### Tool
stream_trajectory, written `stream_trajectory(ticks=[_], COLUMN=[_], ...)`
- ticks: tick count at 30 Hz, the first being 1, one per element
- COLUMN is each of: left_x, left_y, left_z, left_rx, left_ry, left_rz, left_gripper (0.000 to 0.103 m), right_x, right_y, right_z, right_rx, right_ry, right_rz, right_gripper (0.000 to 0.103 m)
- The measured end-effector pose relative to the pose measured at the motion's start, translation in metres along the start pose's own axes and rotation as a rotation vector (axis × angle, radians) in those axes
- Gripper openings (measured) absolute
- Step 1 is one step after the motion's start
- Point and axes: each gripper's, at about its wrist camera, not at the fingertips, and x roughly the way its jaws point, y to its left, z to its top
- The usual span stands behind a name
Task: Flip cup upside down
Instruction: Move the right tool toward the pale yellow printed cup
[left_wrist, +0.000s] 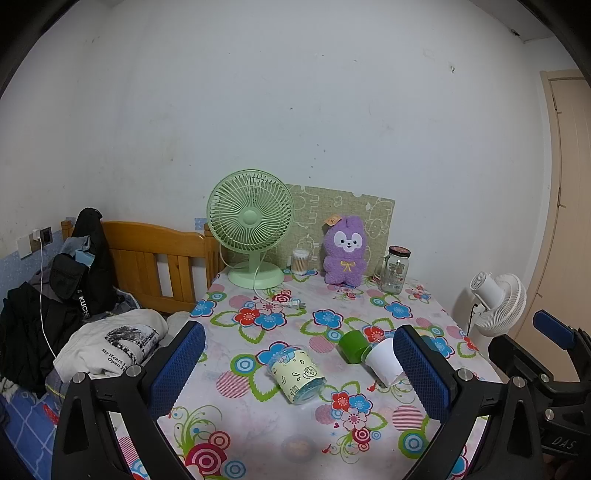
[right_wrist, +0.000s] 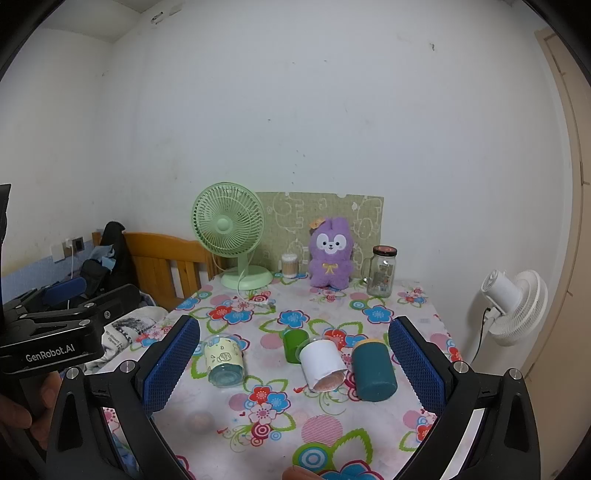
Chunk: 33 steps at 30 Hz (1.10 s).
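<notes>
On the flowered tablecloth (right_wrist: 325, 424), four cups lie on their sides in a loose row. From the right wrist view, a patterned clear cup (right_wrist: 224, 363) lies at the left, a green cup (right_wrist: 294, 345) sits a little farther back, a white paper cup (right_wrist: 322, 363) lies beside it with its mouth toward the camera, and a teal cup (right_wrist: 373, 371) lies just right of the white one. Both tools hover above the near edge of the table, touching nothing: the left gripper (left_wrist: 299, 373) is spread wide, and the right gripper (right_wrist: 293, 363) is equally wide, framing the cups. Against the wall stand a green fan (left_wrist: 251, 229), a purple plush toy (left_wrist: 345, 251) and a glass jar (left_wrist: 395, 269).
</notes>
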Motion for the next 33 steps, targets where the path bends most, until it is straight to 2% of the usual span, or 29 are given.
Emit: stream_trajectory(ticks=[21, 33], left_x=[0.008, 0.03], left_y=[0.004, 0.009], left_z=[-0.004, -0.02], left_rx=[-0.011, -0.009], left_ry=[0.023, 0.082], left_rz=[-0.002, -0.002], left_gripper=[0.103, 0.103], right_x=[0.004, 0.027], right_y=[0.0, -0.002], right_z=[-0.002, -0.019], right_rx=[-0.005, -0.011], right_ry=[0.015, 0.09], right_rz=[-0.002, -0.008], right_gripper=[0.103, 0.103])
